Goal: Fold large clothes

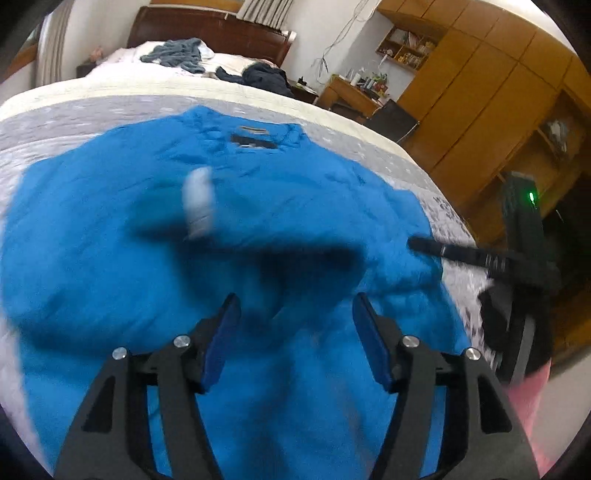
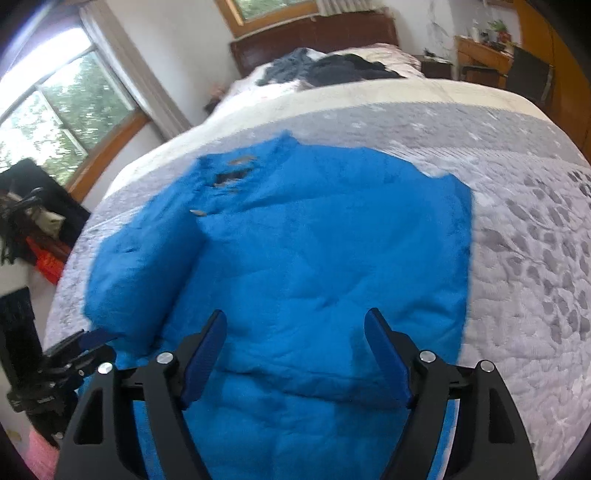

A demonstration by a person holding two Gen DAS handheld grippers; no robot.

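Note:
A large bright-blue padded jacket (image 1: pixel 110 229) lies spread on the bed's grey-and-white quilt (image 1: pixel 66 125), its collar and dark label (image 1: pixel 255 138) at the far end. A blurred white tag (image 1: pixel 199 203) shows on its chest. My left gripper (image 1: pixel 297 325) hovers open over the jacket's near part, holding nothing. In the right wrist view the jacket (image 2: pixel 332 240) has its left sleeve (image 2: pixel 147 258) folded onto the body. My right gripper (image 2: pixel 295 336) is open above the hem, nothing between its fingers. Each gripper also appears at the edge of the other's view: right gripper (image 1: pixel 461 254), left gripper (image 2: pixel 85 354).
Dark and grey-blue clothes (image 1: pixel 177 55) are piled by the brown headboard (image 1: pixel 207 31). A wooden wardrobe (image 1: pixel 491 92), a desk (image 1: pixel 351 92) and a black chair (image 1: pixel 393 118) stand right of the bed. A window (image 2: pixel 55 110) is on the left. The patterned quilt (image 2: pixel 524 258) lies bare right of the jacket.

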